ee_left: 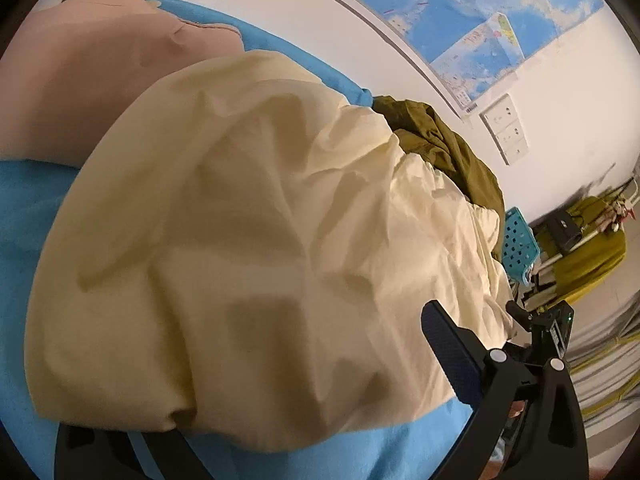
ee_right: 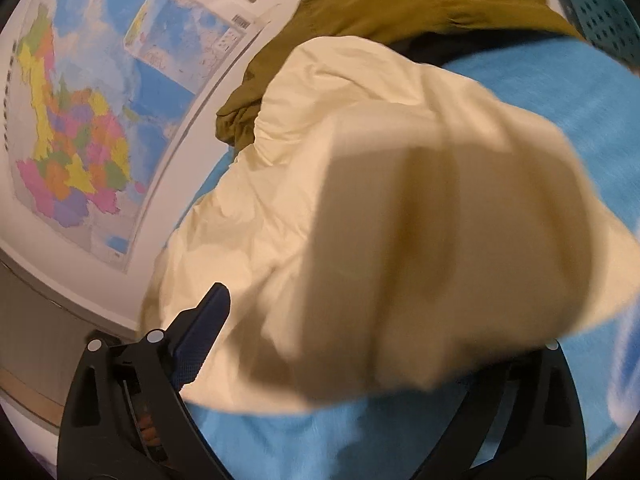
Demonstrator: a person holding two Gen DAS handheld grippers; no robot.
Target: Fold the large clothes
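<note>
A large cream garment (ee_left: 248,248) lies spread and wrinkled on a surface covered in blue cloth (ee_left: 24,208); it fills most of both wrist views. Its near folded edge bulges up just in front of both cameras, with a strip of the blue cloth showing between that edge and the lenses.

The left gripper (ee_left: 280,412) stands wide open. Only its right finger (ee_left: 452,356), black with a dark blue textured pad, is clearly seen, lying over the near right corner of the cream garment; the other finger is hidden under the garment's near edge, so whether cloth sits between the jaws cannot be told. Nothing is pinched.

The right gripper (ee_right: 384,360) is also spread wide. Its left finger (ee_right: 200,340) rises beside the near left edge of the cream garment, and the right finger is mostly covered by the blurred fold of cloth. The pads do not press on the fabric.

Beyond the far end of the cream garment lies a crumpled olive-green garment (ee_right: 400,0), touching it. To the far left of the cream garment in the left wrist view rests a pale pink garment (ee_left: 80,92), partly overlapped by it. A turquoise perforated basket (ee_left: 518,240) stands past the olive-green garment. A coloured map (ee_right: 72,128) hangs on the white wall behind the surface, with wall sockets (ee_left: 506,128) beside it.
</note>
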